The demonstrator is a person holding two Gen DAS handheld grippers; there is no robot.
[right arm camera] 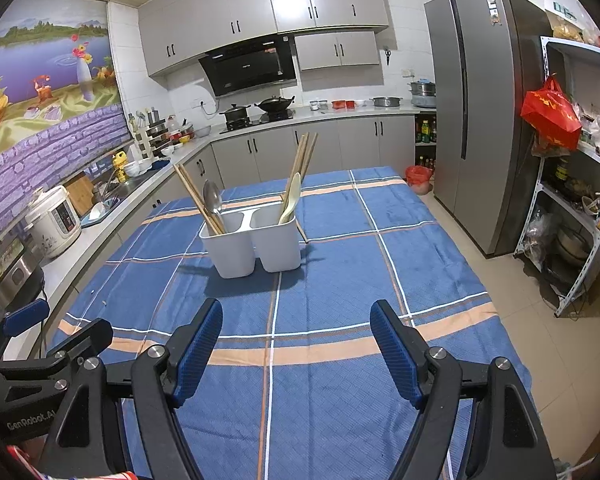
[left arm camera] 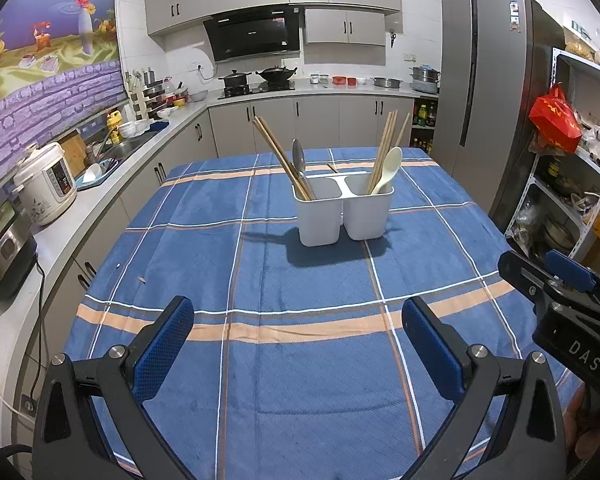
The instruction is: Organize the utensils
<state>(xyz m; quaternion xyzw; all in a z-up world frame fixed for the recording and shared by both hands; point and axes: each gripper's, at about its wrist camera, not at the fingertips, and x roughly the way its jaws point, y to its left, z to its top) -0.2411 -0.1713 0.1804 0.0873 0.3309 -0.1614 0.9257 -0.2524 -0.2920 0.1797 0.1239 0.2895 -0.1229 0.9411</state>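
Left tongs (left arm camera: 298,350) gape empty above the counter (left arm camera: 260,360); chopsticks and spoons already stand in the white caddy (left arm camera: 342,216). From the right view, right tongs (right arm camera: 296,350) gape empty; one chopstick (right arm camera: 302,234) lies behind the caddy, seemingly left.

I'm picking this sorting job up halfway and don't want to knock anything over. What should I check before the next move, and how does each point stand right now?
1. Left tool open and empty: ok.
2. Right tool open and empty: ok.
3. White holder upright on the tablecloth: ok.
4. Utensils sorted by kind: not ok. The metal spoon shares the left compartment with chopsticks, and the pale spoon shares the right one with more chopsticks.
5. Nothing left on the cloth: not ok. One stray chopstick lies beside and behind the holder.
6. Cloth between tools and holder free of obstacles: ok.
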